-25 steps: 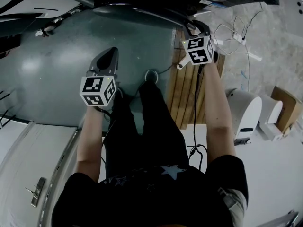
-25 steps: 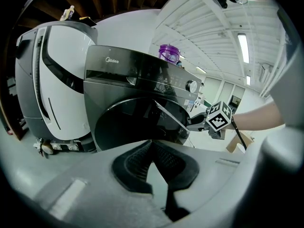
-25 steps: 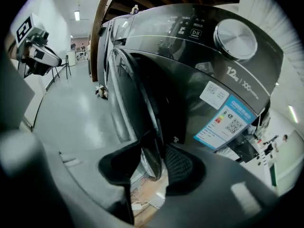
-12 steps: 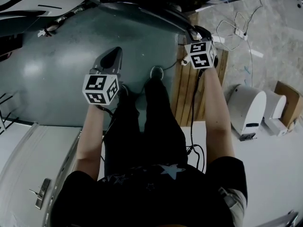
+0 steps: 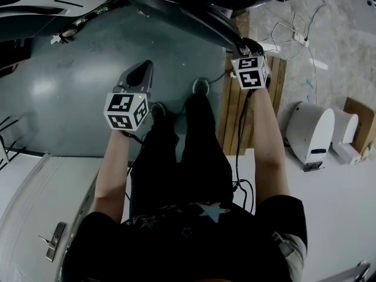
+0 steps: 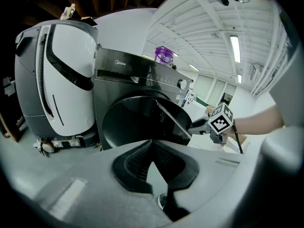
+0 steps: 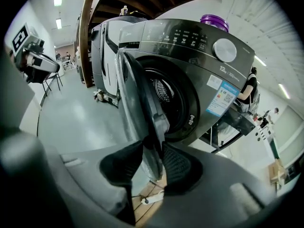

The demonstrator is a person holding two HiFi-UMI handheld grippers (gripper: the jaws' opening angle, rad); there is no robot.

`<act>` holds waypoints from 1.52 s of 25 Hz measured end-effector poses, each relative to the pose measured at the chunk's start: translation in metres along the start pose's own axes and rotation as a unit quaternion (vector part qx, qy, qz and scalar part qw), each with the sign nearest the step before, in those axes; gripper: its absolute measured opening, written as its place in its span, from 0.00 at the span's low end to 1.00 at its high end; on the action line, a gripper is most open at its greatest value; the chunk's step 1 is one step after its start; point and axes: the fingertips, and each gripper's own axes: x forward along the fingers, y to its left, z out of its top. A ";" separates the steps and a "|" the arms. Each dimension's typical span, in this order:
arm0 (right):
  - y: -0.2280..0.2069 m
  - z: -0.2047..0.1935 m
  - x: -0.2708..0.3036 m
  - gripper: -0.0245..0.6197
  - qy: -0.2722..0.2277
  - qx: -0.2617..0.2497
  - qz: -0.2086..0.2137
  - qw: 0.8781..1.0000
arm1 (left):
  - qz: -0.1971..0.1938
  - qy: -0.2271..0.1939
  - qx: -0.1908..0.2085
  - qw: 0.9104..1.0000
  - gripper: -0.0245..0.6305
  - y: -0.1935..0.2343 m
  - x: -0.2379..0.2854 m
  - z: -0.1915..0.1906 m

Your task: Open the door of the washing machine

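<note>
Standing before a dark front-loading washer [image 7: 209, 65], a person grips its door [image 7: 135, 99] with the right hand-held gripper [image 7: 149, 148]. The jaws are closing, the door's free edge sits between them, and both black pads [image 7: 180, 163] lie against it. The door is partly open, swung out to the left of the round drum opening [image 7: 166, 96], and the right gripper view shows it almost edge-on. The left hand-held gripper [image 6: 152, 146] hangs over the grey floor [image 5: 64, 98], left of the person's dark-trousered legs [image 5: 194, 140] and well apart from the door. Its jaws meet at the tips with nothing between them. The left gripper view looks across at the door's outer face, with the right hand-held gripper's marker cube at the door's right rim. A purple jar [image 7: 214, 20] stands on top of the washer, and a taller white machine [image 6: 66, 80] stands just beside the washer on its left. In the head view, a wooden pallet [image 5: 235, 110] lies on the floor beneath the right forearm, to the right of the legs.
</note>
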 end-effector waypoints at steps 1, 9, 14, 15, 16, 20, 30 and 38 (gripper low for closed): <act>0.004 -0.002 -0.002 0.24 0.001 0.003 0.001 1.000 | -0.001 0.000 0.000 1.000 0.05 0.000 -0.003 -0.002; 0.041 -0.013 -0.019 0.22 0.012 0.023 0.000 1.000 | -0.007 -0.001 0.006 1.000 0.05 0.010 -0.027 -0.011; 0.070 -0.019 -0.030 0.21 0.023 0.024 0.006 0.999 | -0.008 0.001 0.008 1.000 0.05 0.020 -0.042 -0.019; 0.077 -0.020 -0.031 0.21 0.025 0.022 0.009 0.999 | -0.007 0.002 0.008 1.000 0.05 0.022 -0.046 -0.022; 0.084 -0.021 -0.033 0.21 0.027 0.020 0.012 0.999 | -0.007 0.003 0.007 1.000 0.05 0.024 -0.049 -0.025; 0.118 -0.017 -0.040 0.20 0.027 0.008 0.033 0.999 | -0.007 0.006 0.003 1.000 0.05 0.029 -0.063 -0.035; 0.200 -0.012 -0.062 0.19 0.045 0.023 0.084 0.995 | 0.002 -0.008 -0.011 1.000 0.05 0.044 -0.102 -0.052; 0.271 0.000 -0.068 0.19 0.052 0.098 0.117 0.987 | 0.033 -0.011 -0.045 0.998 0.05 0.076 -0.144 -0.082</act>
